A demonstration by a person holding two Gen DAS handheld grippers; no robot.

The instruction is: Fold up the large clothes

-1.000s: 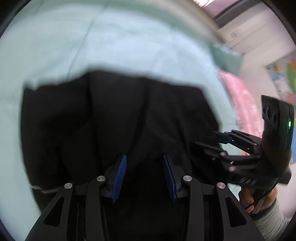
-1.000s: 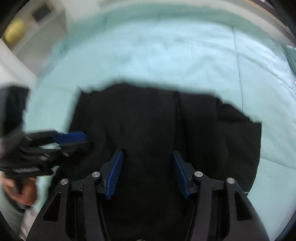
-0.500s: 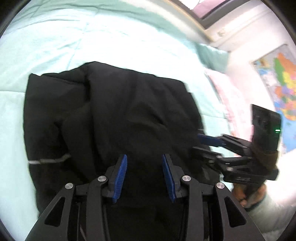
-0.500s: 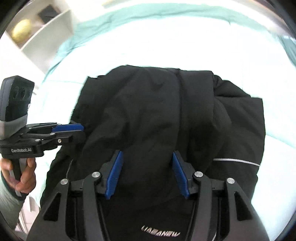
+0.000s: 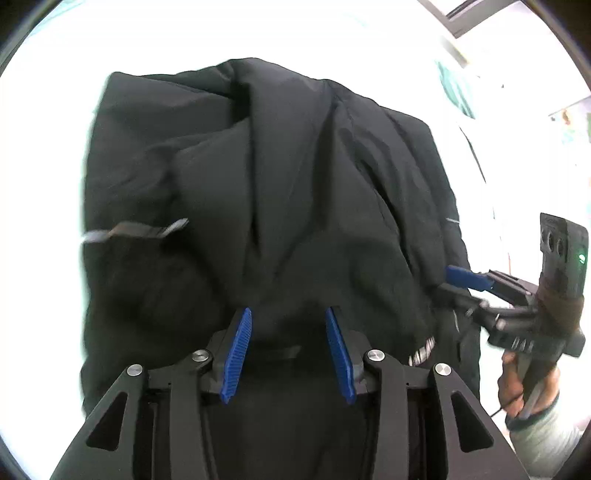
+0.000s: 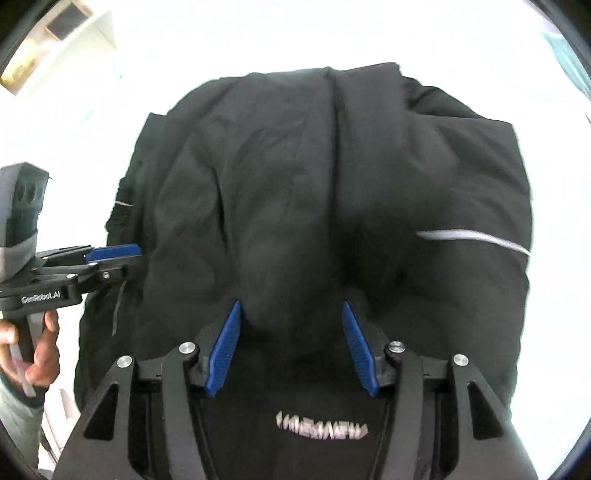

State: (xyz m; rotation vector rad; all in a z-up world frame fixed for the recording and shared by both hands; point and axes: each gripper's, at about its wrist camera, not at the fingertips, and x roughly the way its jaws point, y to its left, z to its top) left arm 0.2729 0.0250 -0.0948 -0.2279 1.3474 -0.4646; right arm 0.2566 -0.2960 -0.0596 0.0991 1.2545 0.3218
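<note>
Here, black jacket [image 5: 266, 177] covers overexposed white bedding [image 5: 44, 147].

Jacket [image 6: 332, 192] lettering [image 6: 321, 430] blurred; surroundings overexposed.

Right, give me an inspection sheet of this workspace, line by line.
Surface: overexposed pale bedding, detail washed out.
Job's things: black jacket bunched in a heap, grey reflective stripe, white lettering.
Clutter: nothing seen.
Grippers: left gripper and right gripper both open, blue fingers over the jacket, gripping nothing.
Cables: nothing seen.
Surroundings: shelf and window frame, both dim.
</note>
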